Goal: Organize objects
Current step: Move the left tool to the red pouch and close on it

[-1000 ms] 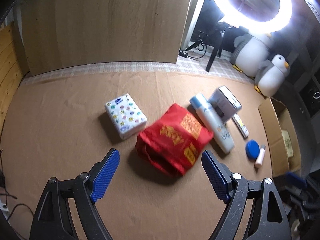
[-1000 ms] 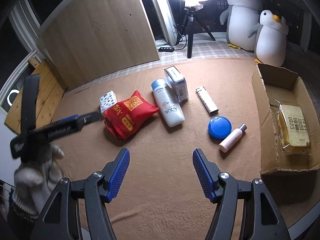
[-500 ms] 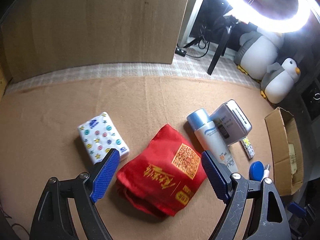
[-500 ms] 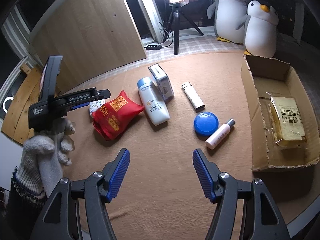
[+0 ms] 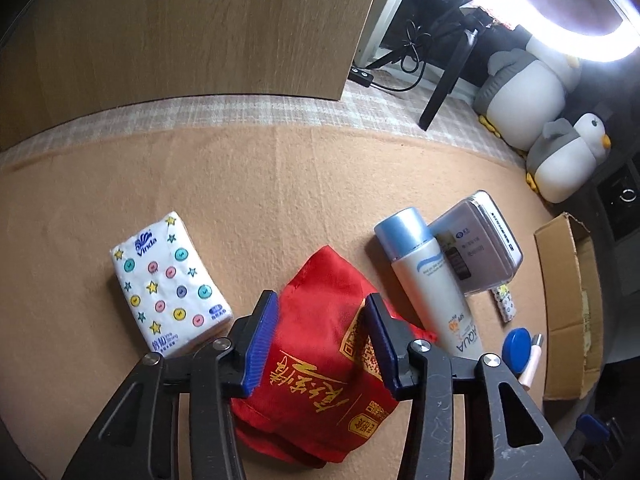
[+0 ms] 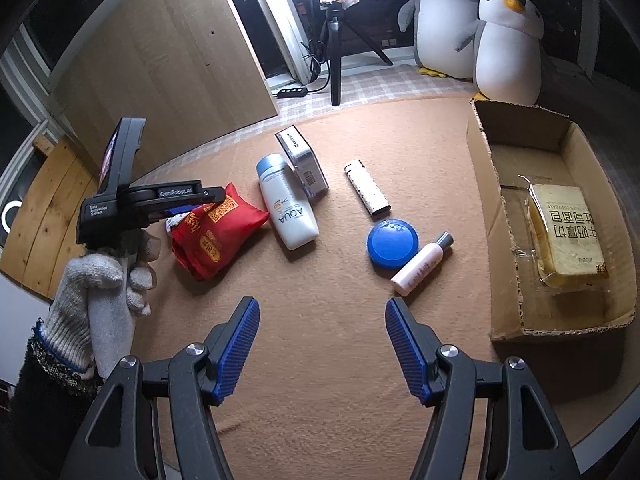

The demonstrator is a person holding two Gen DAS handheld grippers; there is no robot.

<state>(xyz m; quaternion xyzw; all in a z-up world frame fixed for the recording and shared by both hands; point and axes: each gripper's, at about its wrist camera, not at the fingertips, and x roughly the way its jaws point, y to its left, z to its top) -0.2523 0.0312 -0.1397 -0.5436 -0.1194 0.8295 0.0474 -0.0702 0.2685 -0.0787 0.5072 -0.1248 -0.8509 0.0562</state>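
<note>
A red cloth pouch (image 5: 320, 364) with gold print lies on the brown mat. My left gripper (image 5: 320, 312) is down over it, its blue fingers on either side of the pouch's top, partly closed; I cannot tell if they press it. In the right wrist view the left gripper (image 6: 192, 204) sits over the pouch (image 6: 216, 232). My right gripper (image 6: 322, 316) is open and empty above bare mat. A cardboard box (image 6: 484, 184) at the right holds a wrapped yellow bread pack (image 6: 568, 236).
A white tissue pack (image 5: 168, 284) lies left of the pouch. A white AQUA bottle (image 6: 288, 204), a grey case (image 6: 302, 164), a lighter (image 6: 366, 188), a blue round lid (image 6: 392, 242) and a small pink bottle (image 6: 422, 264) lie mid-mat. Two penguin toys (image 6: 472, 24) and a tripod (image 6: 334, 60) stand behind.
My left gripper moved forward and down onto the red pouch, and its fingers narrowed around it. My right gripper drifted slightly and stayed open.
</note>
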